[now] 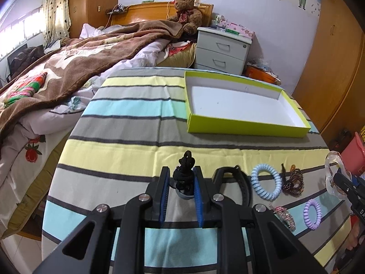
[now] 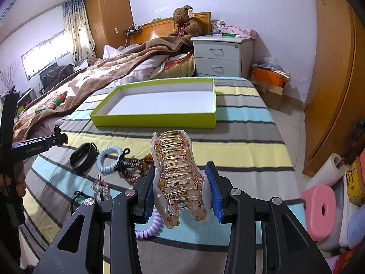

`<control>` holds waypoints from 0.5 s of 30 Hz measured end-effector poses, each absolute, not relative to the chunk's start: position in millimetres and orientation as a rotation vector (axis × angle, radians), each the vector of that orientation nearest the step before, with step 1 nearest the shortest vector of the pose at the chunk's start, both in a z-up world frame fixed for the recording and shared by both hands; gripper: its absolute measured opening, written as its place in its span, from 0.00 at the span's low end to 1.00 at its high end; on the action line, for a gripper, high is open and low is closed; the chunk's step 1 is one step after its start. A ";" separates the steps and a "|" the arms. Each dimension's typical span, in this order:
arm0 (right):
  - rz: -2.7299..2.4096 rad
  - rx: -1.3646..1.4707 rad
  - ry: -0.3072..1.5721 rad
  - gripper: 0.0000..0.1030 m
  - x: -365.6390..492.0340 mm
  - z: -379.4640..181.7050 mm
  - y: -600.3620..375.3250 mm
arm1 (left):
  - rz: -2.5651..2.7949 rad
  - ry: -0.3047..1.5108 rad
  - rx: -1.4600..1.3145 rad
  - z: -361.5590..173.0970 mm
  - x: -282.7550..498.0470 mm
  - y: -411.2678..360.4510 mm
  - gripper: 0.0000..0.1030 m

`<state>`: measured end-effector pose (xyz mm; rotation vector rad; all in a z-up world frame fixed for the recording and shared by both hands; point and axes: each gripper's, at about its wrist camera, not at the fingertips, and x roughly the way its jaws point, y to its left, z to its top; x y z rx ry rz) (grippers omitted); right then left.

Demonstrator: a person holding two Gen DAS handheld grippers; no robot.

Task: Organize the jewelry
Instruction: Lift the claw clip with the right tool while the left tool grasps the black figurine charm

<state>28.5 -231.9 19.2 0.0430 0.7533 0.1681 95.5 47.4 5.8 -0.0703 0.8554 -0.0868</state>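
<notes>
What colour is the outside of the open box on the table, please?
Lime green outside, white inside; the box shows best in the right wrist view.

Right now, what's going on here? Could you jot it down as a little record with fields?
Setting: striped cloth on a table beside a bed
Left gripper: shut on black hair tie
Right gripper: shut on clear amber hair claw
Box: green, white inside, nothing in it yet
Left on cloth: black band, blue coil tie, purple coil tie, beaded bracelets
</notes>
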 end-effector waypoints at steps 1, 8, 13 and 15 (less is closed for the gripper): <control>0.168 0.044 0.749 0.40 30.1 22.1 -232.3 | -0.087 0.851 -0.072 8.4 96.3 46.8 0.20; 0.165 0.042 0.725 0.40 46.3 37.3 -232.9 | -0.102 0.823 -0.068 26.0 108.1 41.5 0.20; 0.164 0.039 0.709 0.40 66.6 48.9 -231.9 | -0.123 0.806 -0.061 38.4 124.3 35.4 0.20; 0.161 0.037 0.706 0.40 74.5 51.8 -230.6 | -0.136 0.801 -0.060 42.2 132.9 32.2 0.20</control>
